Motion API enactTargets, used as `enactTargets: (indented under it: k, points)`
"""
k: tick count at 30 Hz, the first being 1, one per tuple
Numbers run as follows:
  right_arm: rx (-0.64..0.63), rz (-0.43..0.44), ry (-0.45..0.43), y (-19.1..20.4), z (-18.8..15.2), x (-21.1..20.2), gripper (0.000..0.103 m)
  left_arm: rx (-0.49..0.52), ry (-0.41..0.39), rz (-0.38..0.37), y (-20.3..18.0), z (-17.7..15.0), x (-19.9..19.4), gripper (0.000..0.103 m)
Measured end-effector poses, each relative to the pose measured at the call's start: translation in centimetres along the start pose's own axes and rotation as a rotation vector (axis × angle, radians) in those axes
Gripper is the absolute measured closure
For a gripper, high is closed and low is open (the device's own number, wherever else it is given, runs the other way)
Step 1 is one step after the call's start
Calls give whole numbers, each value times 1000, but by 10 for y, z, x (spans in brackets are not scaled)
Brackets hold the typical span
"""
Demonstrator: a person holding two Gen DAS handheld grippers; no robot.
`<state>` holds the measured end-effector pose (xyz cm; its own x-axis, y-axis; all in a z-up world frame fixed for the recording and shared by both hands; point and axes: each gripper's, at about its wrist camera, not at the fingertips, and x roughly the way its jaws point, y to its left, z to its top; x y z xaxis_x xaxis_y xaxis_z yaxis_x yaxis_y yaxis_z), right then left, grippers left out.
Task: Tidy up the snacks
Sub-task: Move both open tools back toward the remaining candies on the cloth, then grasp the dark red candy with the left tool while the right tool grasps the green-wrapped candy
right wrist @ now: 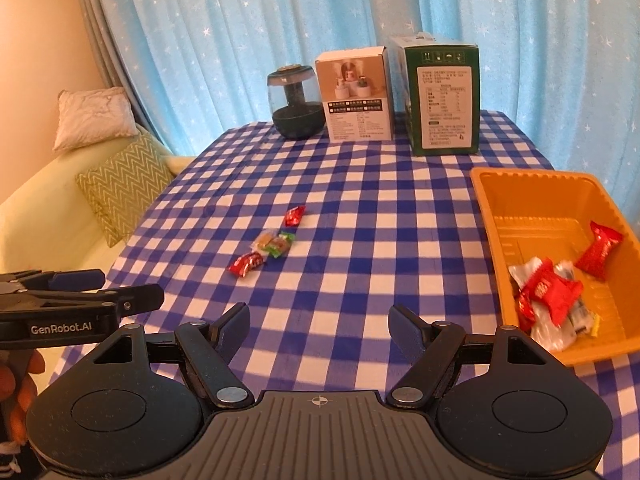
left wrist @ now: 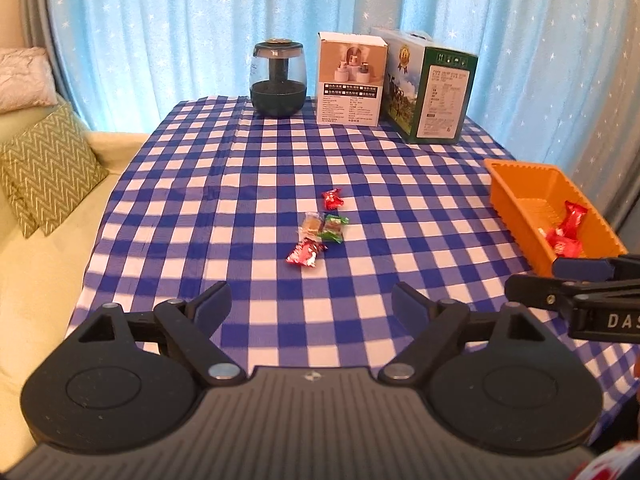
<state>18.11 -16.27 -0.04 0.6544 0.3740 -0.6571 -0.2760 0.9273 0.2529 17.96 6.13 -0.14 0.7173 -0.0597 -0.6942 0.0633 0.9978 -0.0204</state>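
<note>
Orange ribbed plastic tray (right wrist: 492, 216), crinkly wrappers (right wrist: 552, 300)

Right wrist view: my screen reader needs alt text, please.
Open right gripper hovers empty above a blue-and-white checked tablecloth. Small wrapped candies lie mid-table; an orange plastic tray on the right holds red-wrapped snacks.

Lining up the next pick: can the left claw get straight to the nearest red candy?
Probably yes. The left claw is open and empty, and only bare tablecloth lies between it and the nearest red candy.
</note>
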Motion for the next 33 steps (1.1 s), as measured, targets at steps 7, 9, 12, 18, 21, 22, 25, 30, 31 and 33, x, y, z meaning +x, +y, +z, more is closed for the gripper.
enactTargets:
  k: [7, 9, 12, 18, 21, 22, 25, 30, 31, 33]
  points:
    - [-18, -5, 1, -2, 8, 40, 27, 66, 20, -24, 9, 10, 48, 27]
    - [-23, -5, -1, -2, 10, 52, 27, 70, 22, -40, 13, 12, 62, 32]
    - [-26, -5, -2, -3, 14, 68, 28, 77, 29, -62, 19, 13, 86, 37]
    - [-35, -9, 18, -8, 14, 100, 41, 71, 46, -83, 29, 8, 127, 53]
    - [-36, -10, 27, -10, 14, 115, 42, 61, 49, -120, 29, 12, 140, 58]
    - [-35, -11, 30, -11, 14, 119, 42, 72, 41, -123, 27, 14, 143, 58]
    - [-30, -13, 36, -13, 16, 130, 43, 98, 28, -130, 24, 21, 152, 60]
    - [-21, -12, 38, -16, 20, 144, 43, 119, 58, -139, 24, 23, 169, 72]
    - [-22, -11, 38, -16, 20, 146, 43, 121, 68, -143, 24, 23, 171, 72]
    - [-22, -12, 37, -15, 22, 152, 43, 128, 95, -147, 25, 22, 176, 74]
